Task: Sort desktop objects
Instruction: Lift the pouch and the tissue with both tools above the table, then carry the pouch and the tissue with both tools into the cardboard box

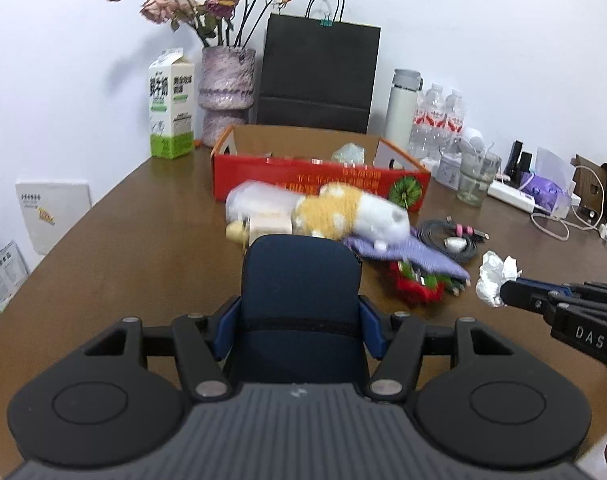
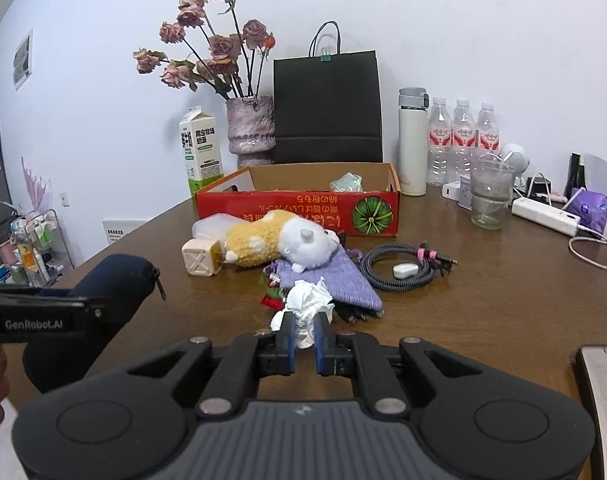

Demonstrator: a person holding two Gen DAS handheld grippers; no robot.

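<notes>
My left gripper (image 1: 300,322) is shut on a dark blue zip pouch (image 1: 301,280), its blue pads pressing both sides, held above the brown table (image 1: 143,240). My right gripper (image 2: 305,338) is shut on a crumpled white tissue (image 2: 307,300). In the left wrist view the right gripper (image 1: 505,296) shows at the right with the tissue (image 1: 493,276). In the right wrist view the left gripper (image 2: 97,312) and pouch (image 2: 123,276) come in from the left. Ahead lie a yellow-white plush toy (image 2: 287,244), a purple knit bag (image 2: 343,280), a coiled cable (image 2: 407,268) and a cream cube (image 2: 201,258), in front of an open red cardboard box (image 2: 295,204).
Along the back wall stand a milk carton (image 2: 201,152), a vase of dried roses (image 2: 251,128), a black paper bag (image 2: 327,108), a white flask (image 2: 413,144) and three water bottles (image 2: 461,140). A glass (image 2: 491,196), a power strip (image 2: 543,216) and cords sit at the right.
</notes>
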